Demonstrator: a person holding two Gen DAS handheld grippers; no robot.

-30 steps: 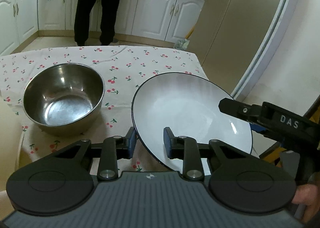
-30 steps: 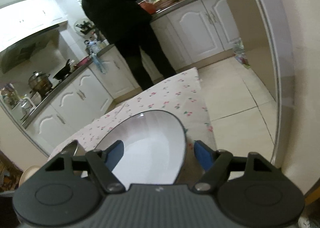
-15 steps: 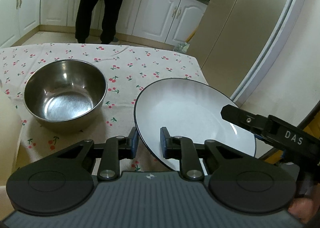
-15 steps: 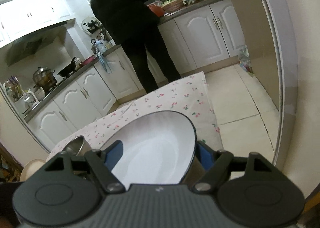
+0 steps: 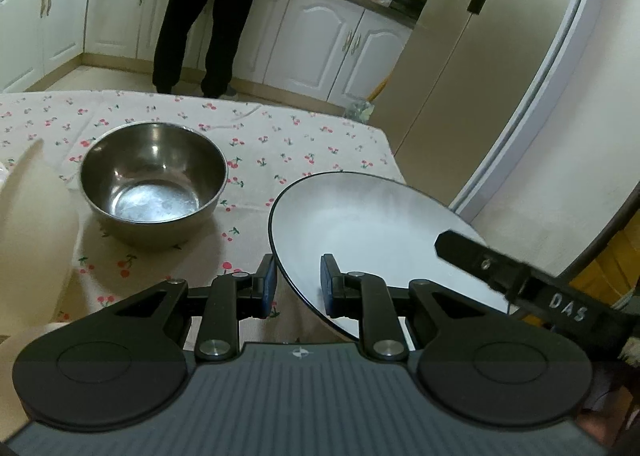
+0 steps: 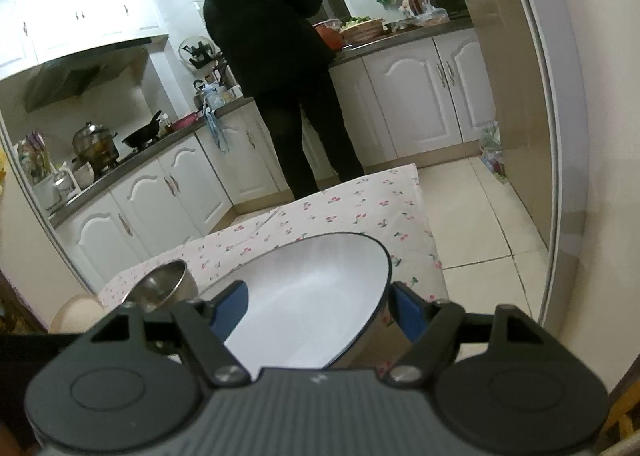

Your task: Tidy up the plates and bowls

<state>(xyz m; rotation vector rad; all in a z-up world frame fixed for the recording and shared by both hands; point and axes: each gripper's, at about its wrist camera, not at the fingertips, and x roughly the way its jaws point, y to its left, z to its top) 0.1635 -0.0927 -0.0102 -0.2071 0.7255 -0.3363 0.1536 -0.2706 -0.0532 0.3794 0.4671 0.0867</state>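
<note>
The left claw (image 5: pixel 298 282) is clamped on the near rim of the white plate (image 5: pixel 372 232). The right claw (image 6: pixel 320 310) stands apart astride the plate's right side; whether its pads touch is unclear. A steel bowl (image 5: pixel 154 179) sits left on the bench (image 5: pixel 304 143).

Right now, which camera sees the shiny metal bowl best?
The left wrist view. There the whole metal bowl shows, rim and empty inside, standing on the cherry tablecloth. The right wrist view catches only part of it at the lower left, partly behind that gripper's own frame.
</note>
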